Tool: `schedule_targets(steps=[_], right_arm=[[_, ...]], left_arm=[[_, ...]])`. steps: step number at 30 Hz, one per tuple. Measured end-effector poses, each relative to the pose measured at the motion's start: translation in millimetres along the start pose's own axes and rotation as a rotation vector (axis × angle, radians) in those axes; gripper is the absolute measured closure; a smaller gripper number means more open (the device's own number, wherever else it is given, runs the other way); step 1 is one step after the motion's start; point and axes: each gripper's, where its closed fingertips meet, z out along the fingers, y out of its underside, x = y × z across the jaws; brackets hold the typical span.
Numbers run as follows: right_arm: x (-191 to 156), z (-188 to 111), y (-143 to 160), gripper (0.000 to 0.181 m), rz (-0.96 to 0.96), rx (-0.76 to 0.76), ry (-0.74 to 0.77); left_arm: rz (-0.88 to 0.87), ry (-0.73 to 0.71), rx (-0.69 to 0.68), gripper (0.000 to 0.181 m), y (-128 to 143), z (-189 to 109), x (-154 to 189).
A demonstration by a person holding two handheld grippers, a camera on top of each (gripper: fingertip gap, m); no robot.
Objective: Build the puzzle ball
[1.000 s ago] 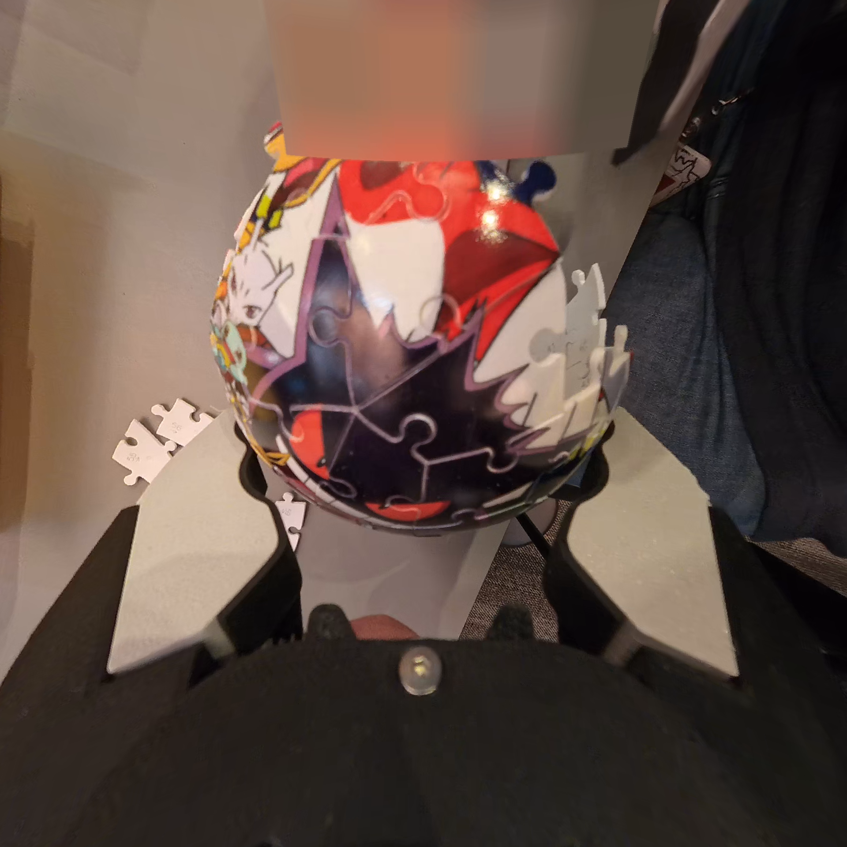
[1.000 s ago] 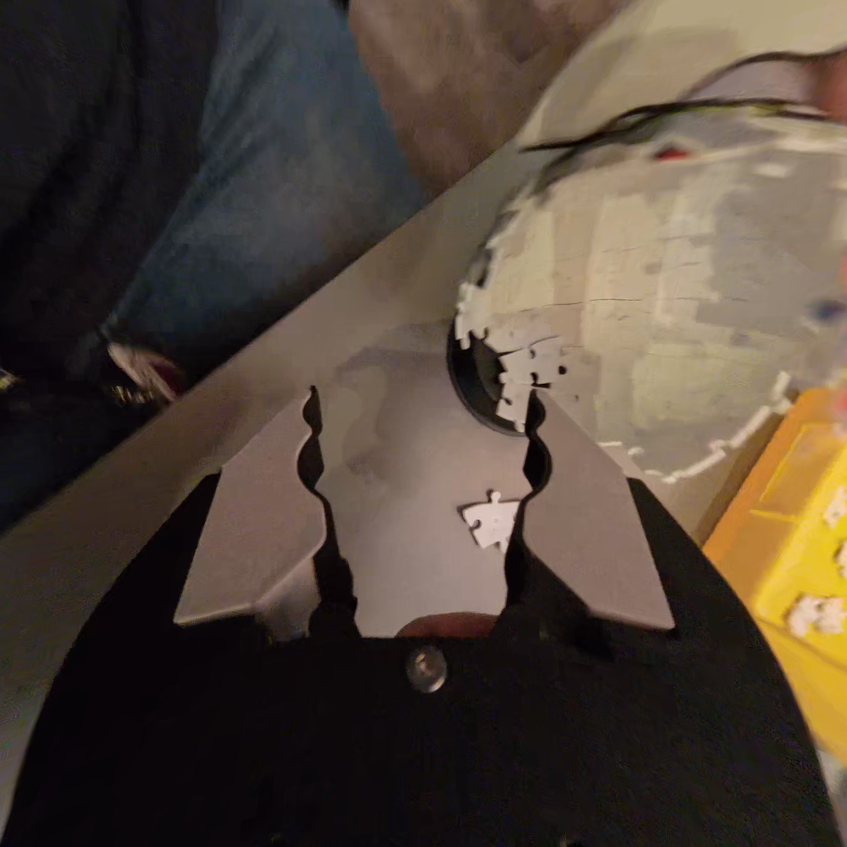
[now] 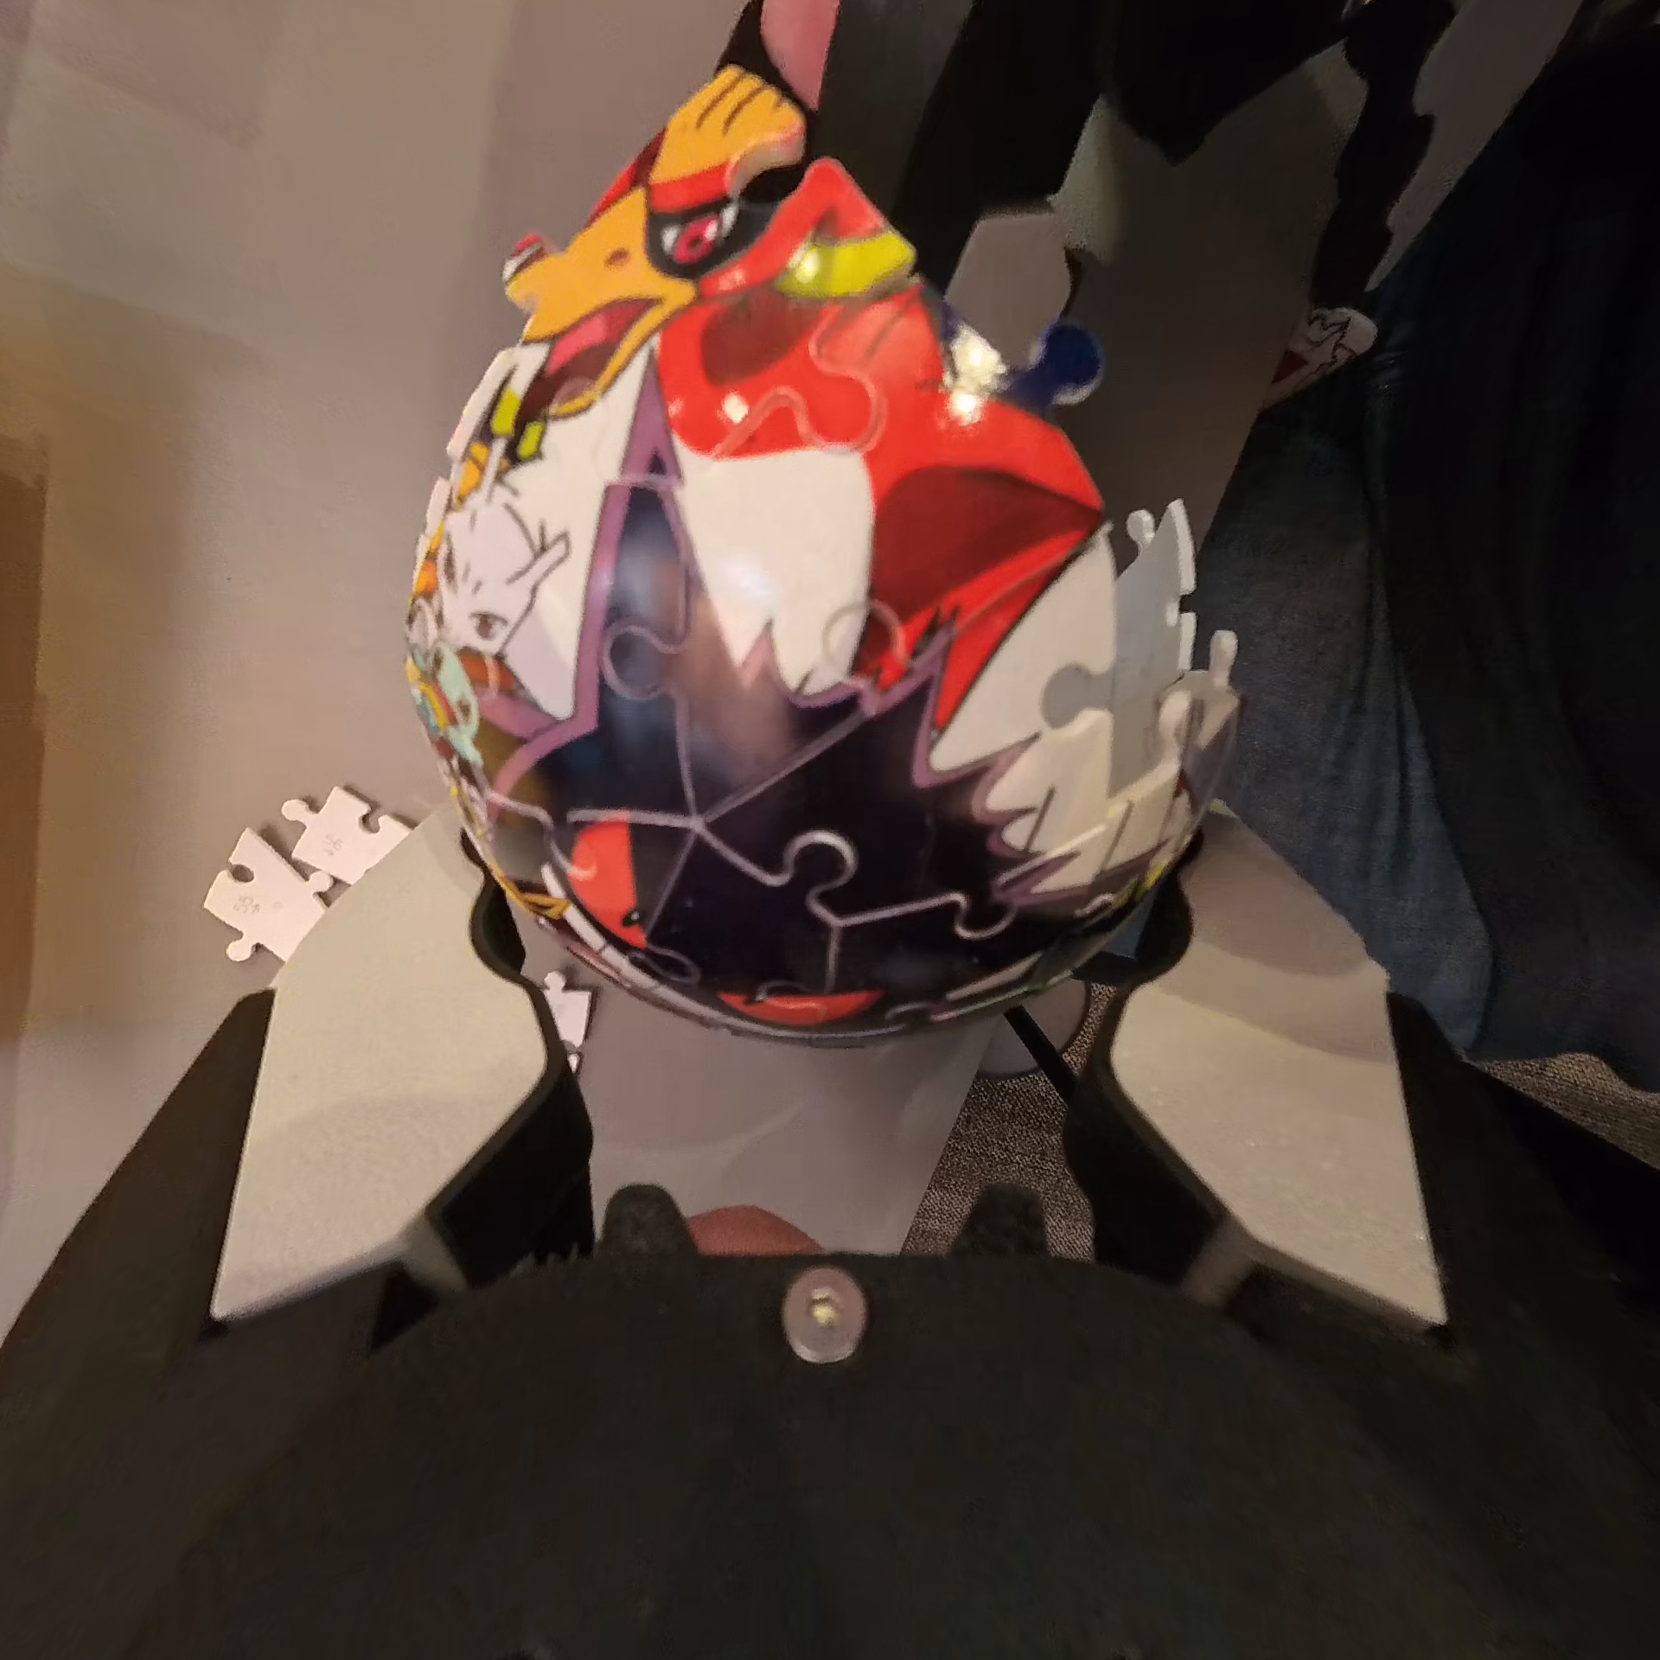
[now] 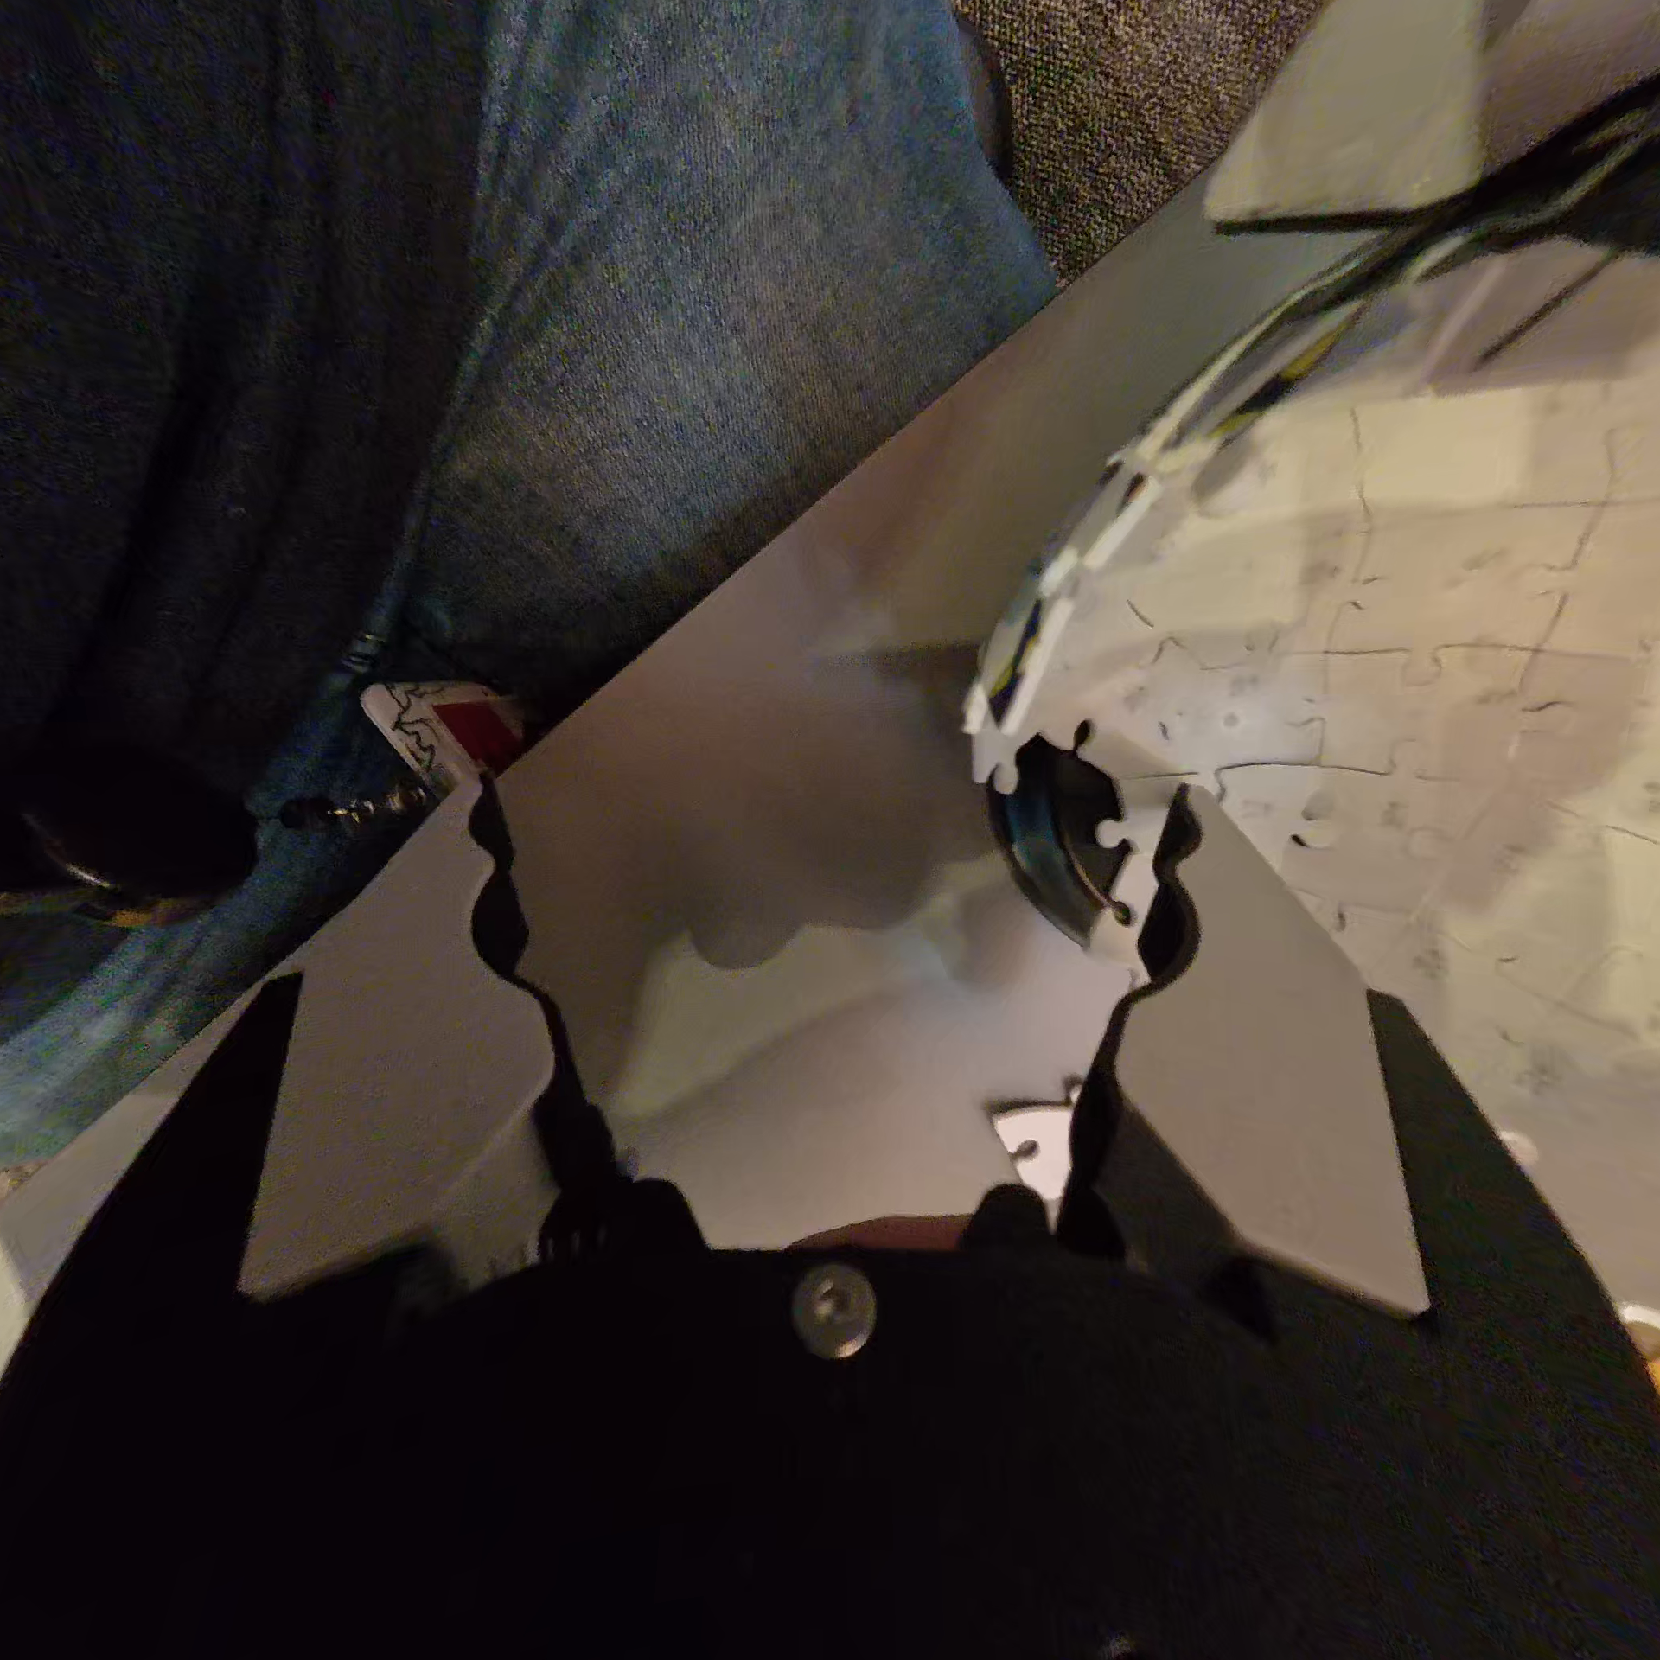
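Grey table [image 3: 225, 629]; puzzle ball [image 3: 808, 683] between left gripper [image 3: 831, 907] jaws.

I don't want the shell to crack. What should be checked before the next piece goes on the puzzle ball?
1. Left gripper holds the puzzle ball: ok, fingers against both sides.
2. Right gripper free to pick: ok, open, empty.
3. Spare pieces within sight on the table: ok, white backs up.
4. Open edge of the ball faces the right gripper: ok, white inside shows.
5. Which piece fits next: cannot tell.
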Motion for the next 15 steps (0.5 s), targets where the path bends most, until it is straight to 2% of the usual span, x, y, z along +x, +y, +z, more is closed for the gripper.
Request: schedule_targets(steps=[7,10,15], right_arm=[[-1.5,1.1,-5.9,0.042,0.030,0.029,-0.012],[2.5,-6.7,-14.0,0.044,0.049,0.087,-0.007],[14.0,1.0,-2.9,0.031,0.040,0.043,0.052]], left_arm=[[0.001,0.002,0.001,0.047,-0.9,0.3,0.3],[0.004,-0.001,-0.003,0.047,-0.7,0.2,0.4],[0.008,-0.002,-0.009,0.047,-0.5,0.1,0.6]])
